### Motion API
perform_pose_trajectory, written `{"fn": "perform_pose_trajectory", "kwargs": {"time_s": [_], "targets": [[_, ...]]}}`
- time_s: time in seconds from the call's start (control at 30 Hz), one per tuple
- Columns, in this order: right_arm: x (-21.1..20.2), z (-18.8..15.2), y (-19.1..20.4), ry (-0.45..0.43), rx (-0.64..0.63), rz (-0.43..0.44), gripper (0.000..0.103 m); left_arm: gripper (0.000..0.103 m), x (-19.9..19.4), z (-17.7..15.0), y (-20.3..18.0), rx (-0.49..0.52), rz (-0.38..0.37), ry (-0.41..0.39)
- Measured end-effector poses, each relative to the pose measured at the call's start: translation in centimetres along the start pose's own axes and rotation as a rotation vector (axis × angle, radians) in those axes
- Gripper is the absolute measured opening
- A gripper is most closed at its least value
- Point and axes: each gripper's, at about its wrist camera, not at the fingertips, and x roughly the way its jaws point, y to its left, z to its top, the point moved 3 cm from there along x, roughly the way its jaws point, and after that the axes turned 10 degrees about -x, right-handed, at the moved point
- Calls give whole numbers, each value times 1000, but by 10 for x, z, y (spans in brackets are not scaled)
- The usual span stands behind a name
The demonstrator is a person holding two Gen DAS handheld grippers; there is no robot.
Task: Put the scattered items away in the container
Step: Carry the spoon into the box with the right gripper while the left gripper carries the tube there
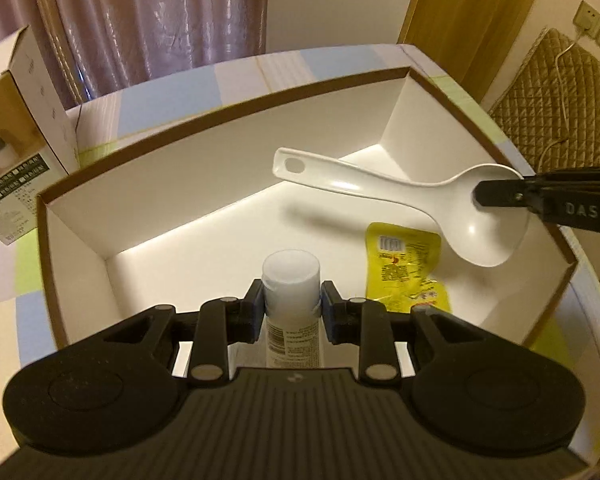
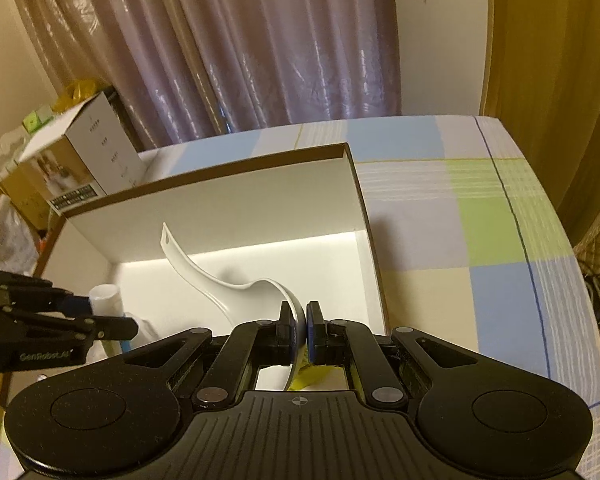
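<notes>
Left jaws: the left gripper (image 1: 292, 308) pinches a white bottle (image 1: 291, 280) between its blue pads, the capped end pointing forward over the box.
Right jaws: the right gripper (image 2: 299, 330) is clamped on the bowl of a white spoon (image 2: 236, 284), holding it on edge.
Box: a white box with a brown rim (image 1: 228, 110) sits open on a checked cloth (image 2: 480, 220).
Spoon: held above the box floor, handle with its hanging hole slanting toward the far wall.
Packet: a yellow packet (image 1: 406, 268) lies flat on the box floor, below the spoon bowl; its print is too small to read.
Writing: "DAS" on the right gripper's finger in the left view; "GenRobot.AI" on the left gripper in the right view.
Carton: a printed carton (image 2: 80, 152) stands outside the box, beside its far left corner.
</notes>
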Motion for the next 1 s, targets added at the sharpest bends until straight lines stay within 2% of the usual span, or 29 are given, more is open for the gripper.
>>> {"fn": "perform_pose_trajectory", "kwargs": {"time_s": [0.17, 0.27, 0.3, 0.37, 0.53, 0.63, 0.83, 1.0], "targets": [[6, 5, 5, 2, -72, -23, 8, 25, 15, 4, 0, -10, 0, 14], [9, 9, 10, -3, -135, -43, 8, 25, 19, 5, 2, -5, 26, 4], [10, 10, 11, -4, -156, -50, 8, 26, 20, 6, 2, -1, 31, -1], [12, 12, 14, -10, -199, -61, 8, 34, 20, 7, 5, -1, 43, -7], [18, 15, 25, -28, -320, -94, 8, 35, 15, 10, 13, 18, 98, -25], [25, 17, 32, -38, -403, -111, 8, 37, 12, 10, 15, 24, 104, -24], [40, 21, 36, -40, -466, -120, 8, 39, 9, 7, 21, 34, 118, -29], [45, 20, 41, -30, -506, -112, 9, 47, 10, 5, 26, 30, 136, -31]]}}
